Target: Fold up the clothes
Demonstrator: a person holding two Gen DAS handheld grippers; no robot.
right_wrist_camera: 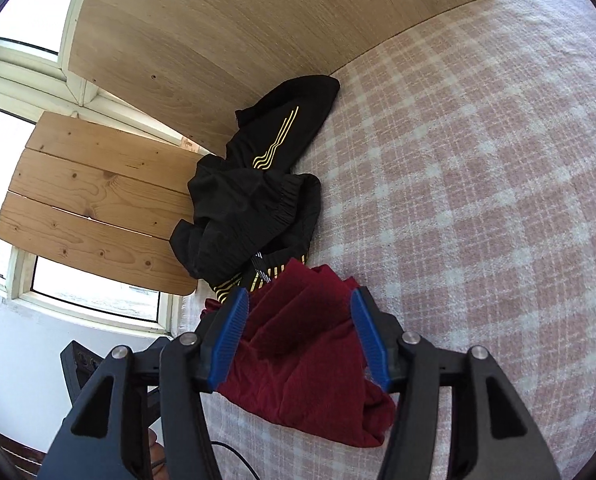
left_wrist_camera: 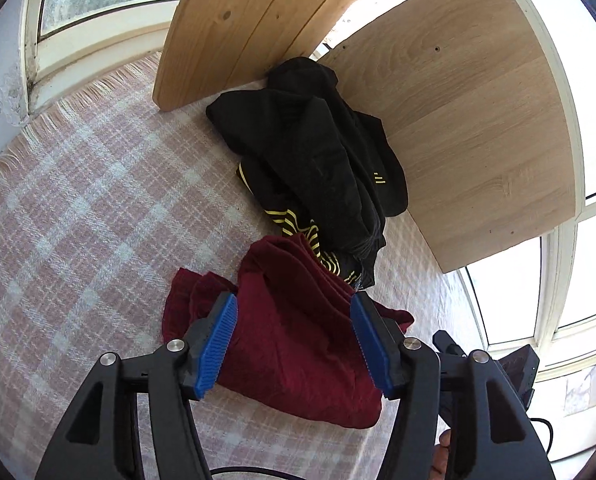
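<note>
Both black grippers w/ blue ribbed pads, left [left_wrist_camera: 294,344] and right [right_wrist_camera: 299,340], stood open over a crumpled dark-red cloth garment [left_wrist_camera: 298,356], not pressing it. It lay on the pink-white checked blanket [left_wrist_camera: 78,200], touching black clothes w/ yellow stripes [left_wrist_camera: 317,152] near the wooden boards [left_wrist_camera: 477,140].

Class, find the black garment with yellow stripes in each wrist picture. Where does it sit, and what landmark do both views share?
Left wrist: black garment at centre, above the dark red cloth.
Right wrist: black garment left of centre, above the red cloth.
Shared landmark: the light wooden board behind the garment.
</note>
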